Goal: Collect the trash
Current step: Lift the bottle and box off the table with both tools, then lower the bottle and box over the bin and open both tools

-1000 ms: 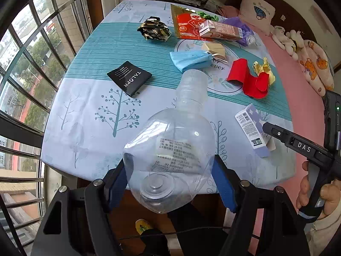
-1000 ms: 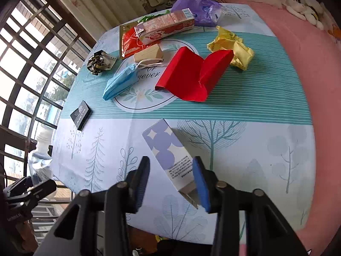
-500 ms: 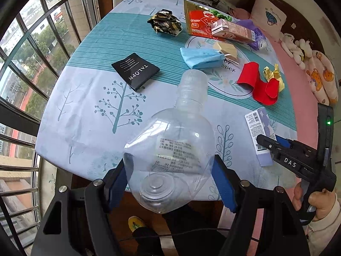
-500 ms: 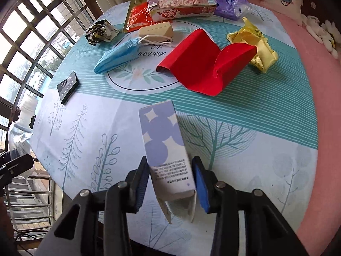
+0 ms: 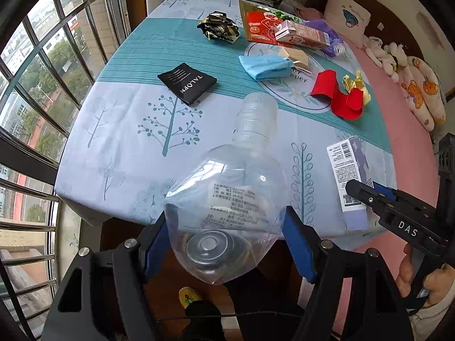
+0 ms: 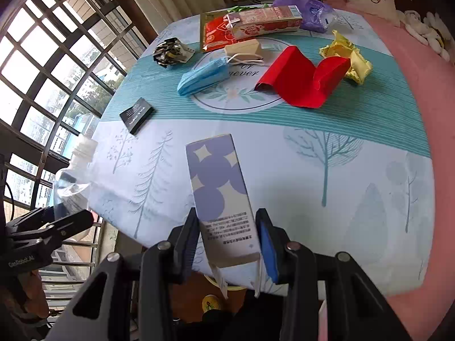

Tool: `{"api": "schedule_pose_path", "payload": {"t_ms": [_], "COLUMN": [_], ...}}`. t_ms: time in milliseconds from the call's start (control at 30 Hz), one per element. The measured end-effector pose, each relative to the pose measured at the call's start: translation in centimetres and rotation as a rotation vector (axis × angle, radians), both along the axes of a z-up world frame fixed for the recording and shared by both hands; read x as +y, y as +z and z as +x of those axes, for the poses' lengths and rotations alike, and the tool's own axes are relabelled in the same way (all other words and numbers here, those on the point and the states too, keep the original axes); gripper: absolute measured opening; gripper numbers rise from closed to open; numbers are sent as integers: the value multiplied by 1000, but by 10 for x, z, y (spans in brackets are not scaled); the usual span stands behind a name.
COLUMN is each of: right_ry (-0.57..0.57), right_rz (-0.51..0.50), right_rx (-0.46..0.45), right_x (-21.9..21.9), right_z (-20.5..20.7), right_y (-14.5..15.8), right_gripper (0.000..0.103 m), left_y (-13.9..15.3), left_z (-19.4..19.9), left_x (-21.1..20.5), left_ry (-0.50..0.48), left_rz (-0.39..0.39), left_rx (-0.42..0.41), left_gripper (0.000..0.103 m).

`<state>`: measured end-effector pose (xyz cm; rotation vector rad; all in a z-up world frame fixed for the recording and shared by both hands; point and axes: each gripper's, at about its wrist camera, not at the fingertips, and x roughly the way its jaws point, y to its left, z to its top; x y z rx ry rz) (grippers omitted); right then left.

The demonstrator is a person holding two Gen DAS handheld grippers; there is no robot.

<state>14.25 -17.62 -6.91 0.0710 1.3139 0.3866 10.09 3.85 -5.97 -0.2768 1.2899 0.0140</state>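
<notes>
At the near edge of the table: both grippers hang over the tablecloth's (image 5: 119, 147) front hem, each with a piece of trash in its jaws.
Left gripper (image 5: 227, 238): clenched on a clear plastic bottle (image 5: 227, 199), blue pads pressed to both sides of the dented body; the bottle's capped neck points away over the cloth, its base toward the camera.
Right gripper (image 6: 227, 233): grasping a purple-and-white carton (image 6: 219, 196) by its printed lower end; the carton is lifted, its open bottom flaps hanging past the table edge.
Same carton, left view: it shows at the right with a barcode panel (image 5: 345, 170), the black fingers (image 5: 369, 196) of the right gripper across it and a hand (image 5: 426, 284) below.
Black packet (image 5: 187, 82): flat on the cloth where the teal stripe meets the pale tree print, well apart from both grippers.
Blue face mask (image 6: 204, 76): on the round motif, a small beige box (image 6: 244, 48) just behind it.
Red folded paper (image 6: 301, 79): right of the mask, touching crumpled yellow foil (image 6: 347, 54).
Far end: a crumpled dark wrapper (image 6: 170, 51), a red pouch (image 6: 216, 32), a long red-and-white carton (image 6: 264, 21) lying over it, a purple bag (image 6: 307, 11).
Right of the table: a pink bedspread (image 6: 426, 91).
</notes>
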Motion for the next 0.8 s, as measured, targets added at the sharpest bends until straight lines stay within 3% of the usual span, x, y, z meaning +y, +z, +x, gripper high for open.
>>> {"api": "schedule_pose_path", "payload": {"t_ms": [267,433,633,800], "right_ry": [-9,-26,-61,-101], "right_rz": [27,43,43,-5], "right_rx": [-24,7,145,221], "right_x": [32,48,56,49], "right_z": [-76,-124,-162,-178], "right_y": [4,-11,-61,-112], "right_gripper": [39,39,39,40], "left_y": [-11,-27,-55,-100], "left_z": [-53,-94,-130,-146], "left_x": [9,9,0,-14], "left_ry": [-91,-167,-261,-312], "left_rz": [-1,14,31,17], "left_rx": [-20,-36,-4,57], "left_gripper": [72,72,72,72]}}
